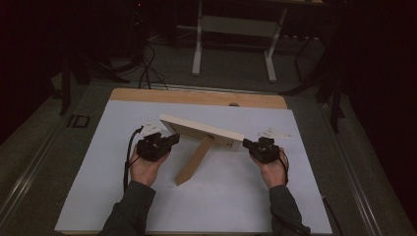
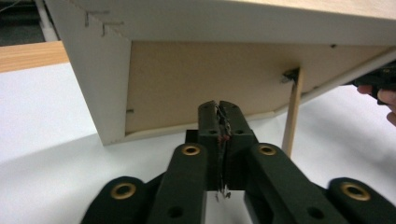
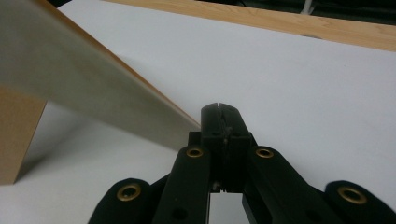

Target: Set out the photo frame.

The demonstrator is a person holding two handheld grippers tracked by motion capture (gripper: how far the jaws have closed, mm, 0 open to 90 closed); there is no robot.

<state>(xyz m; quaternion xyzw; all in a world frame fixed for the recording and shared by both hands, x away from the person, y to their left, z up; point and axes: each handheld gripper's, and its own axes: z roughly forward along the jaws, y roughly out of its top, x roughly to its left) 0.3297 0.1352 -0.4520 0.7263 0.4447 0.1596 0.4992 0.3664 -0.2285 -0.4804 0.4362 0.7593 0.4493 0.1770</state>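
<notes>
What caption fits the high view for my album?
Two shut grippers, left and right, flank a wooden picture frame propped on its stand on a white table.

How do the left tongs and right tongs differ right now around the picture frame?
The left tongs sit at the picture frame's left end, facing its brown backing; the right tongs sit at its right end, beside the pale edge. The left hand is palm-up, the right hand knuckles-up. Both are shut with nothing between the jaws.
</notes>
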